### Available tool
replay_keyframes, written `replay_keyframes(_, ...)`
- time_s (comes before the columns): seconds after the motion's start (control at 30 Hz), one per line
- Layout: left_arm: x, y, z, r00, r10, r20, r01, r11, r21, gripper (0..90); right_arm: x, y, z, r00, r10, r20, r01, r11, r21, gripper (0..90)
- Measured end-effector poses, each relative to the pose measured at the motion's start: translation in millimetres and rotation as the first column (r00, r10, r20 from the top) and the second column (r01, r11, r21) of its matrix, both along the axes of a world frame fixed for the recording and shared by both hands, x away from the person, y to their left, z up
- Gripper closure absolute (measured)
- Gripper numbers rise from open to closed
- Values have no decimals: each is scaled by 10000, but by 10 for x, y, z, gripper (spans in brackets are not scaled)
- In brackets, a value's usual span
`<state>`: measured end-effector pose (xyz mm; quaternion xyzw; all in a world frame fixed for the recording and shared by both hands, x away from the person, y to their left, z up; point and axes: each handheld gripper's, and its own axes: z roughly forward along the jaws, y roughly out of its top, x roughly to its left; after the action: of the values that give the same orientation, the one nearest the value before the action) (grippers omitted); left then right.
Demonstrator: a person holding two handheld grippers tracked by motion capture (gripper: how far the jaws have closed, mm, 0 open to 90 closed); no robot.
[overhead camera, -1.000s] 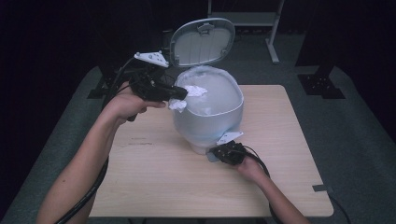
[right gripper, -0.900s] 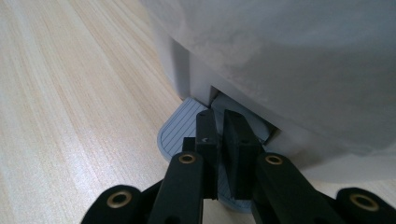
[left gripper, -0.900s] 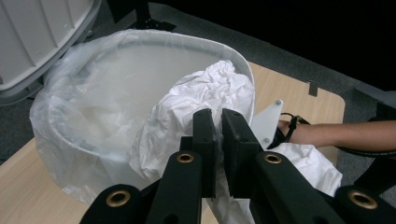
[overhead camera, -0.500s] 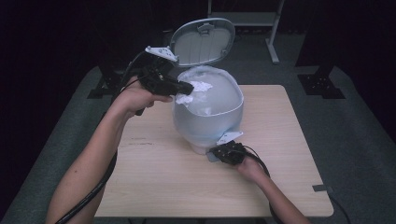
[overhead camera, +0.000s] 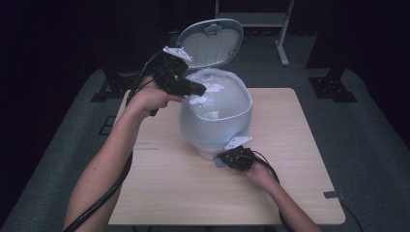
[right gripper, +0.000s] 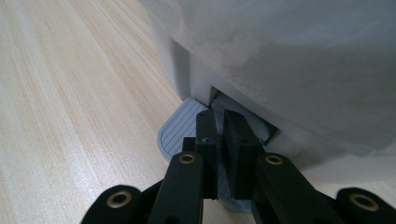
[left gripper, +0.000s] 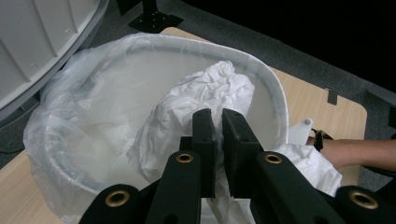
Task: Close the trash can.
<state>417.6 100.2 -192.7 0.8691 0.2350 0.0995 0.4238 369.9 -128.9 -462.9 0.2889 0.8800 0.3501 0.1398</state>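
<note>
Near edge of the counter (overhead camera: 159, 193): right gripper (overhead camera: 231, 158) sits low at the foot of the pedal bin (overhead camera: 217, 125), jaws closed with nothing between them, tips resting down on the grey ribbed foot pedal (right gripper: 180, 128). Its own view puts the pedal directly under the jaw tips, sticking out from the base of the bin body. Right hand (overhead camera: 261, 173) is just behind it, cable trailing back along the forearm.

Bin stands about mid-counter, lid (overhead camera: 212, 41) swung up and open at the far side, ribbed underside facing us. A translucent liner bag (left gripper: 70, 107) is folded out over the rim all round.

Left gripper (overhead camera: 202, 90) is held up at the bin's rim on the left side, pointing across the opening. Jaws closed on a crumpled white plastic bag (left gripper: 205, 91); the bunched film sits pinched between the jaws and hangs just over and inside the rim. Left hand (overhead camera: 151, 96) wraps the handle, forearm raised off the counter.

Beyond: dark carpet, black stand feet (overhead camera: 333, 89) at the far right.
</note>
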Motion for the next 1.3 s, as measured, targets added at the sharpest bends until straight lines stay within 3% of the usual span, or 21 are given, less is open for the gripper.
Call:
replay_keyframes(0.53,216,-188,-160,9996,181,-229,-176,9996,200,842,2,-4,-3,10000,-23,-30,23,10000,48,841)
replay_keyframes(1.17,336,-324,-274,9998,207,-72,-201,9975,678,842,8,2,0,10000,-14,-94,15,10000,61,841)
replay_keyframes(1.3,329,-349,-295,9996,276,31,-277,9969,735,792,8,3,1,10000,-11,-88,11,10000,46,841)
